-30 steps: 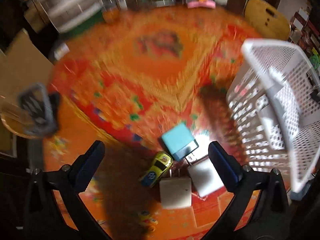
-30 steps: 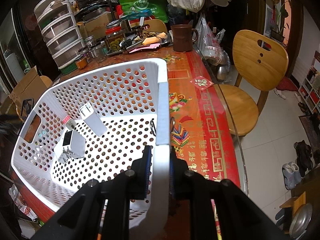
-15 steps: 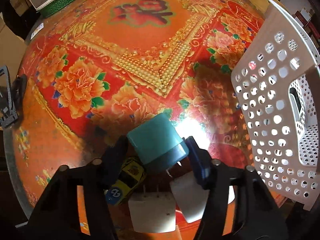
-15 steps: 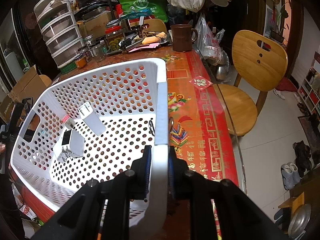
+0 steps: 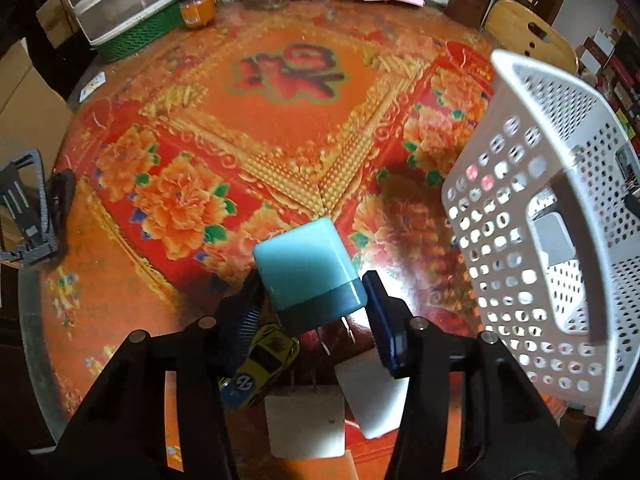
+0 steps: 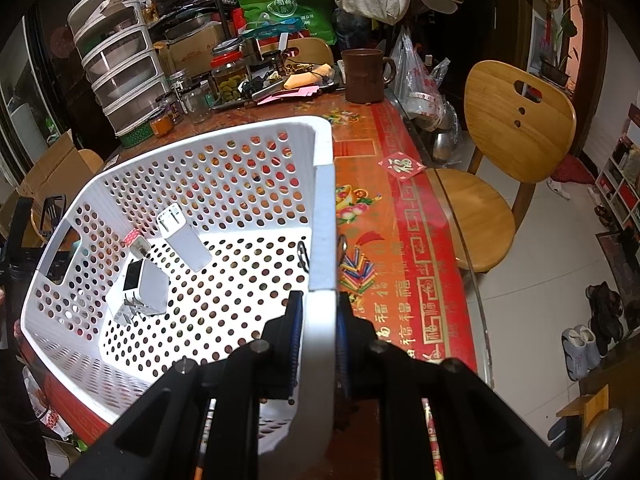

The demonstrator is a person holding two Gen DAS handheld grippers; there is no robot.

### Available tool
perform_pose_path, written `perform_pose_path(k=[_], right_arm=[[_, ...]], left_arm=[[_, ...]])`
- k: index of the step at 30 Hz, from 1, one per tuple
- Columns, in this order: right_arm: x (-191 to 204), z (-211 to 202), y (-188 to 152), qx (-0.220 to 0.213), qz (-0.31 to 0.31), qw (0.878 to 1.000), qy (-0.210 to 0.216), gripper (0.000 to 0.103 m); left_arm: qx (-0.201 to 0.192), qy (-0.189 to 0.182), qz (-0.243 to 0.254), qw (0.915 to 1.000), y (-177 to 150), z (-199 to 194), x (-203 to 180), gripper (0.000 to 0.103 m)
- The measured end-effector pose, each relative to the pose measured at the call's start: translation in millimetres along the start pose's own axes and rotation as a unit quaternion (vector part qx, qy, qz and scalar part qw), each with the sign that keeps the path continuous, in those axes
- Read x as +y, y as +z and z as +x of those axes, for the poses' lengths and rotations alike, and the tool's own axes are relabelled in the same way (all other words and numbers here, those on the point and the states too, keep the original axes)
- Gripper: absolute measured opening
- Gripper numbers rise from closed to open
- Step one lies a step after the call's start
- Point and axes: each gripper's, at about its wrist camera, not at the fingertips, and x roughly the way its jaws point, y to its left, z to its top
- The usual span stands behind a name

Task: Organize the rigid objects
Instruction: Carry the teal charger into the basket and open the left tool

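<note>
A teal plug-in charger [image 5: 308, 264] stands on the red flowered tablecloth between the fingers of my left gripper [image 5: 311, 286]. The jaws are closing and the pads touch both its sides. Just below it lie a yellow toy car [image 5: 266, 364] and two white chargers [image 5: 304, 424] [image 5: 372, 392]. The white perforated basket [image 5: 520, 208] stands tilted to the right. My right gripper [image 6: 318, 320] is shut on the basket's rim [image 6: 324, 216]. Inside the basket lie a white charger [image 6: 184, 236] and a white adapter block [image 6: 140, 292].
A black folding stand [image 5: 28, 208] sits at the table's left edge. Stacked plastic drawers [image 6: 120, 64], jars [image 6: 228, 76] and a brown mug [image 6: 364, 76] crowd the far side. A wooden chair [image 6: 516, 128] stands beyond the right edge.
My left gripper came down around the teal charger, and its jaws narrowed from wide apart to touching its sides. The right gripper and the basket stayed still.
</note>
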Motion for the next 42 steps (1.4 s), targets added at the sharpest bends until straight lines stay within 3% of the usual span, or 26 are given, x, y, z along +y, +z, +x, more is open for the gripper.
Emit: perform_pose_path(k=[7, 11, 15, 23, 27, 34, 42], right_arm=[[1, 0, 0, 0.0, 0.0, 1.0, 0.002, 0.014], [1, 1, 0, 0.001, 0.001, 1.0, 0.004, 0.014], [0, 1, 0, 0.001, 0.001, 1.0, 0.004, 0.014], [2, 4, 1, 0.005, 0.0, 1.0, 0.006, 0.014], [2, 4, 1, 0.006, 0.0, 1.0, 0.007, 0.014], [2, 4, 0, 0.005, -0.001, 1.0, 0.008, 0.014], [3, 3, 0, 0.006, -0.002, 1.0, 0.008, 0.014]], left_arm=[[-0.063, 0.001, 0.024, 0.9978, 10, -76, -12, 0.047], [-0.088, -0.014, 0.068, 0.9937, 28, -119, -49, 0.047], [-0.082, -0.028, 0.126, 0.9883, 43, -132, -105, 0.047], [0.008, -0.052, 0.212, 0.9759, 58, -80, -220, 0.046], [0.062, -0.049, 0.247, 0.9658, 51, -42, -255, 0.046], [0.102, -0.032, 0.272, 0.9564, 46, -7, -271, 0.04], [0.099, -0.033, 0.275, 0.9557, 46, -4, -272, 0.04]])
